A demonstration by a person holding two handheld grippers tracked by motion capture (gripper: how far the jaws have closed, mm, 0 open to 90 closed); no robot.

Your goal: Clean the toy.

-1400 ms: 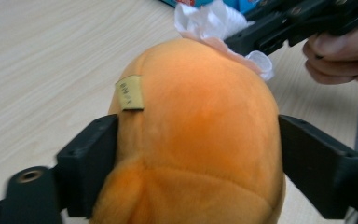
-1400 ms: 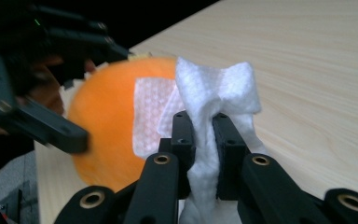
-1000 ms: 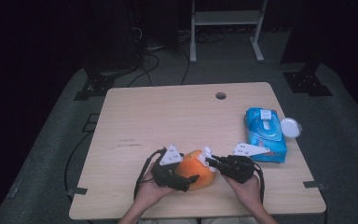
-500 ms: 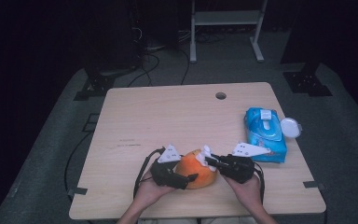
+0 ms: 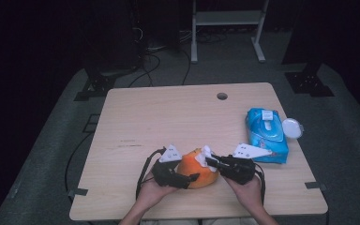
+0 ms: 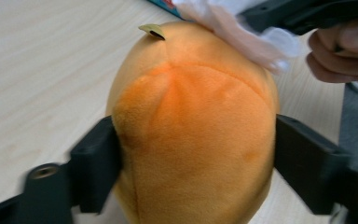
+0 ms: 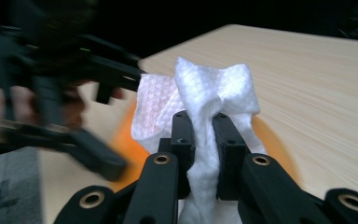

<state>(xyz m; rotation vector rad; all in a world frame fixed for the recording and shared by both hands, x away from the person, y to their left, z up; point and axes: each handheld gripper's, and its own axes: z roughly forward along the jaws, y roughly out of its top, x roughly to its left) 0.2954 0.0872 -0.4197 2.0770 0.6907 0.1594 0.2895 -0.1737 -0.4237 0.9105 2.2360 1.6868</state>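
Observation:
An orange plush fruit (image 5: 196, 169) with a small stem (image 6: 152, 30) sits near the table's front edge. My left gripper (image 5: 191, 178) is shut on it, one jaw pressed into each side of the plush fruit (image 6: 193, 130). A crumpled white wipe (image 7: 205, 98) is pinched in my right gripper (image 7: 202, 122), which is shut on it. That right gripper (image 5: 212, 160) holds the wipe (image 5: 204, 156) against the top right of the fruit. The wipe (image 6: 242, 28) touches the fruit's upper edge in the left gripper view. The orange plush (image 7: 126, 140) shows blurred behind the wipe.
A blue pack of wipes (image 5: 266, 134) lies at the table's right side, its white round lid (image 5: 292, 127) flipped open beside it. A small round hole (image 5: 222, 96) is in the tabletop (image 5: 168, 122) at the back. Cables and a metal stand lie on the floor beyond.
The fruit and both grippers have shifted slightly; the right gripper's wipe has slid a little over the fruit's top.

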